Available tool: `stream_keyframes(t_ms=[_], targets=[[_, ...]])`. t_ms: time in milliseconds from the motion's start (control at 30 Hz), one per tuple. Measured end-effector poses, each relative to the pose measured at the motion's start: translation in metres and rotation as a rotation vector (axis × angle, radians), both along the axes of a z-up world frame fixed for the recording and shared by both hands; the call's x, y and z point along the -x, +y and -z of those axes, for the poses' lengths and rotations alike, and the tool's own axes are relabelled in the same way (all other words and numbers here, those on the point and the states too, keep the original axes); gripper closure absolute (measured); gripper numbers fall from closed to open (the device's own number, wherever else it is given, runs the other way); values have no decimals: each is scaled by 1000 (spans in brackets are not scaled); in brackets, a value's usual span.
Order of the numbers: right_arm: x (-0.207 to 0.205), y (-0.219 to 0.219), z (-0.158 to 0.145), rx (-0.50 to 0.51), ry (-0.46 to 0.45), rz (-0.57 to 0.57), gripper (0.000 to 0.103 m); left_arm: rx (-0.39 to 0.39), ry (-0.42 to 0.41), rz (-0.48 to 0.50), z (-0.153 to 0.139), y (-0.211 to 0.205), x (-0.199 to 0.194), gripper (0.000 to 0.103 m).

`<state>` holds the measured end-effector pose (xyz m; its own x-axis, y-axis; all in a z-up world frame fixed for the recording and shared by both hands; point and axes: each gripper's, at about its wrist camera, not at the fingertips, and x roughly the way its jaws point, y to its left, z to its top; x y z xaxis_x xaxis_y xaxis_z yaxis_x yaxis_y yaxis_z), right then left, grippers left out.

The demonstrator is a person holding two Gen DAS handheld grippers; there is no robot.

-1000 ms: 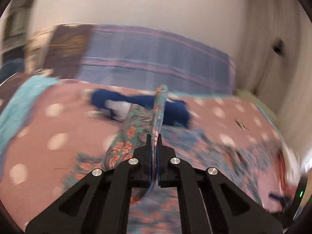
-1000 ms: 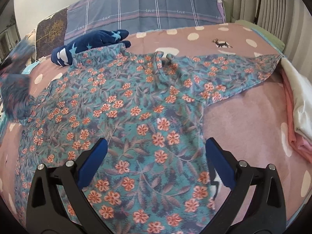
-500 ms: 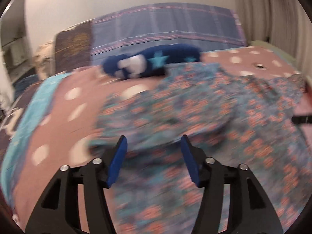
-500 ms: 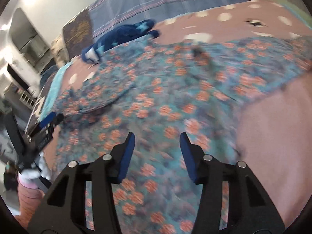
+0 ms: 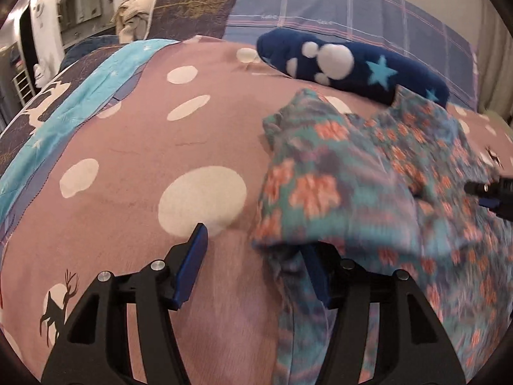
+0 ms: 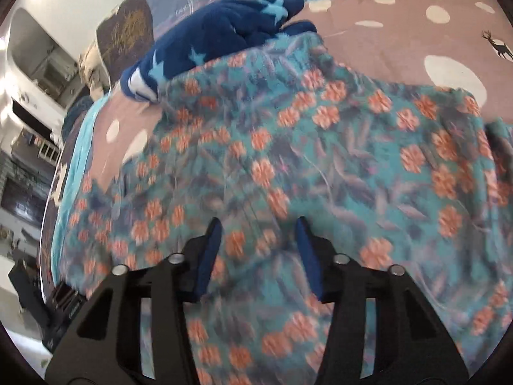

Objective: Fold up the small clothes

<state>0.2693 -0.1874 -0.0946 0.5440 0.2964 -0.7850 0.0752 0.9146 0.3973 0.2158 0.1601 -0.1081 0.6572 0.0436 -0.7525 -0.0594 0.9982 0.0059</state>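
Note:
A teal floral shirt [image 6: 320,147] lies spread on the pink dotted bedspread [image 5: 128,160]. In the left wrist view its left sleeve [image 5: 330,186] lies folded over onto the body. My left gripper [image 5: 253,243] is open at the shirt's left edge; the cloth drapes over its right finger [image 5: 315,272], its left finger [image 5: 192,260] is over bare bedspread. My right gripper [image 6: 258,240] is open and empty, low over the middle of the shirt. The right gripper's tip shows at the right edge of the left wrist view [image 5: 490,189].
A dark blue starred plush garment [image 5: 346,64] lies beyond the shirt near the plaid pillow [image 5: 336,9]. A turquoise strip [image 5: 80,86] runs along the bed's left side. Room furniture [image 6: 29,134] stands past the left edge of the bed.
My left gripper let go of the sleeve it held up, and the sleeve now lies on the shirt. The left gripper moved left to the shirt's edge. My right gripper narrowed and dropped closer.

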Motion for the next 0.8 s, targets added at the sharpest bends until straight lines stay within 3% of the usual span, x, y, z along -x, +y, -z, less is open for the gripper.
stream_keyframes(t_ms=[33, 100, 233, 300, 367, 433, 500, 567, 633, 800], targets=[[-2, 3, -2, -3, -3, -16, 97, -23, 0, -16, 2, -1, -1, 42], [8, 1, -18, -1, -65, -1, 97, -68, 0, -46, 6, -5, 0, 42], [61, -22, -75, 107, -267, 73, 97, -99, -10, -87, 5, -2, 5, 42], [85, -37, -84, 165, -296, 122, 97, -117, -15, -85, 4, -4, 7, 42], [98, -49, -70, 207, -228, 126, 94, -157, -20, -73, 4, -11, 9, 40], [102, -57, -41, 242, -101, 121, 90, -233, -23, -73, 4, -22, 9, 40], [108, -68, -22, 225, -46, 132, 88, -271, -25, -69, 4, -26, 9, 40], [111, -80, -18, 151, -39, 159, 83, -277, -27, -63, 4, -26, 10, 40], [104, -90, -22, 73, -52, 171, 65, -259, -24, -59, 3, -24, 12, 40], [67, -86, -23, 101, -35, 138, 54, -192, -18, -56, 3, -15, 12, 40]])
